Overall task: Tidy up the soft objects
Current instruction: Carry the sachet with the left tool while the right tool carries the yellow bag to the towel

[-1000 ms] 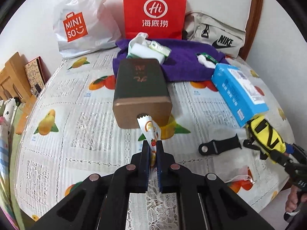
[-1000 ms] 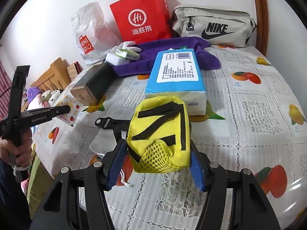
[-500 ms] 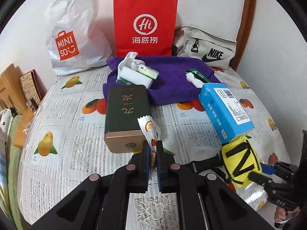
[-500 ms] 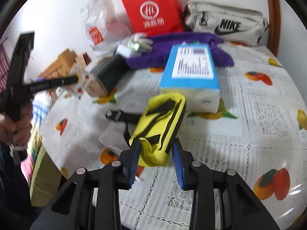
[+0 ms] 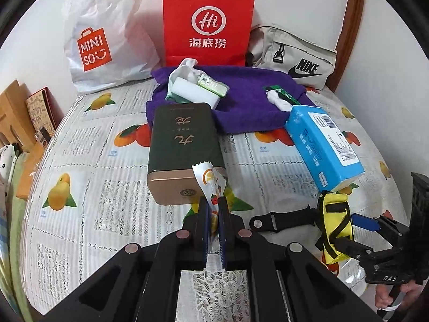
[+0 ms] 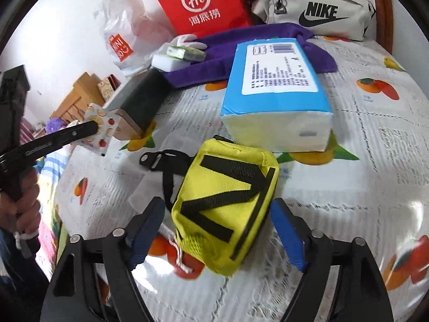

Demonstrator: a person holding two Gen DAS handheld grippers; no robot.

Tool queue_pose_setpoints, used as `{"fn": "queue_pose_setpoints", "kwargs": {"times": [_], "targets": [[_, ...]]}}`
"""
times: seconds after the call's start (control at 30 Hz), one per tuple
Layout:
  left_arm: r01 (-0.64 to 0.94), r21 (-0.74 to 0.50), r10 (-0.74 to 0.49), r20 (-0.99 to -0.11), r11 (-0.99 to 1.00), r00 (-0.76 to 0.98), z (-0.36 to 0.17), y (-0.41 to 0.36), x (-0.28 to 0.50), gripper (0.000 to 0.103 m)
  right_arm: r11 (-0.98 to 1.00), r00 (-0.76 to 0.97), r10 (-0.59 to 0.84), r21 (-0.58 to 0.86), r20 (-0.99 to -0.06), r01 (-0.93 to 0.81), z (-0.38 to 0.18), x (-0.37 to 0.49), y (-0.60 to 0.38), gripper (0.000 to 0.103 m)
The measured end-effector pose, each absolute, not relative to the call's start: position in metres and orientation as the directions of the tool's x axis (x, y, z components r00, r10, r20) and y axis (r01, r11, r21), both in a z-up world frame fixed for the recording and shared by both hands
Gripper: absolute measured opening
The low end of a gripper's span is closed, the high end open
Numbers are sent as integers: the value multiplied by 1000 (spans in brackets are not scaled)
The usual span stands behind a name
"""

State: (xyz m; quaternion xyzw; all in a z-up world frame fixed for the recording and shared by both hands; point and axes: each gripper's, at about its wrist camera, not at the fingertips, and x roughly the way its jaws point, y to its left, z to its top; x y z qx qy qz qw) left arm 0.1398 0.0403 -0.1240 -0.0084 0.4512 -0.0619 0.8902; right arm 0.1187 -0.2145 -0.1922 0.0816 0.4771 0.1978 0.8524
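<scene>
Yellow pouch [image 6: 225,209]: it lies on the fruit-print tablecloth [image 6: 375,161], just in front of the blue tissue pack [image 6: 276,94], with its black strap [image 6: 161,161] trailing toward the left of the right wrist view. The pouch sits between the two blue pads of the right gripper [image 6: 217,230], but both pads stand clear of its sides, with a visible gap on each side. The jaws have just been opening: half a second ago they pinched the pouch narrow and held it tilted on edge; it now lies flatter with its broad black-striped face up, released. One second ago the pads also stood against its sides.

Left gripper [image 5: 213,214]: clenched on a fruit-print sachet [image 5: 210,185], which stands upright out of the closed pads. This grip is unchanged across the earlier frames. The sachet's top edge overlaps, in the left wrist view, the bronze end of the dark green tin [image 5: 182,145] lying on the cloth.

Behind these lie a purple towel [image 5: 249,99] carrying a white sponge block [image 5: 193,92], and against the wall a white shopping bag [image 5: 107,35], a red paper bag [image 5: 207,24] and a beige waist bag [image 5: 295,56]. In the left wrist view the tin has shifted slightly lower in the picture than half a second ago.
</scene>
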Motion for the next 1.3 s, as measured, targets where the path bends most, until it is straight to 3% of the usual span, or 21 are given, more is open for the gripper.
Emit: {"fn": "queue_pose_setpoints", "kwargs": {"times": [0.13, 0.27, 0.37, 0.53, 0.77, 1.3], "targets": [[100, -76, -120, -808, 992, 577, -128, 42, 140, 7, 916, 472, 396, 307, -787, -258, -194, 123, -202, 93], [101, -79, -122, -813, 992, 569, -133, 41, 141, 7, 937, 491, 328, 214, -807, -275, -199, 121, -189, 93], [100, -82, -124, -815, 992, 566, -134, 41, 141, 7, 948, 520, 269, 128, -810, -292, -199, 117, -183, 78], [96, -97, -135, -809, 991, 572, -132, 43, 142, 7, 938, 512, 315, 180, -799, -297, -188, 113, -198, 70], [102, -149, -181, -789, 983, 587, -117, 49, 145, 7, 921, 540, 369, 220, -756, -321, -159, 108, -211, 70], [96, -138, -167, -758, 986, 631, -84, 46, 168, 7, 904, 621, 421, 254, -661, -343, -105, 139, -227, 70]]}}
